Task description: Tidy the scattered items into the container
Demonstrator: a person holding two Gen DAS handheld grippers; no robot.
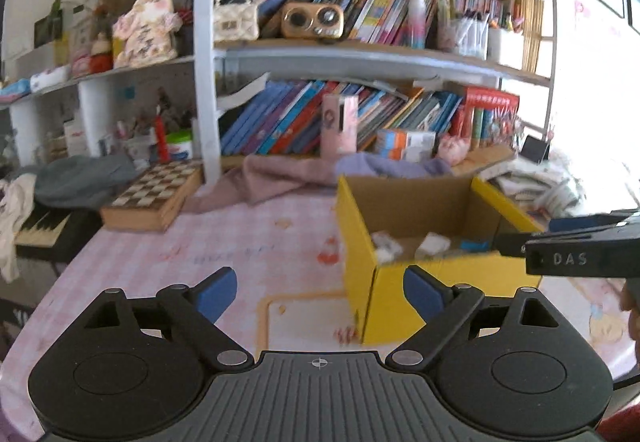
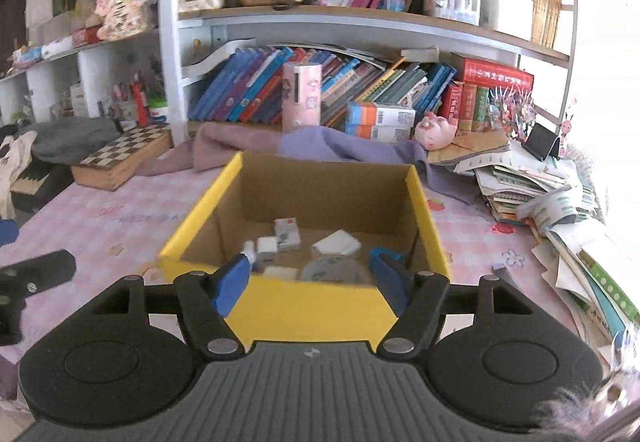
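Both claws, left claw [image 1: 320, 294] and right claw [image 2: 314, 280], stood wide and empty by the yellow cardboard box [image 2: 312, 306] mid-counter, small items already inside; drop step apparently done, next calls for locating remaining strays.

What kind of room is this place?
Probably a child's study or bedroom: white shelves crammed with colourful books, a pink checked tablecloth, and a pink pig plush toy.

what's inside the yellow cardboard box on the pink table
Inside the yellow cardboard box: small white packets, a patterned card, a grey round item. Its near wall hides the front floor.
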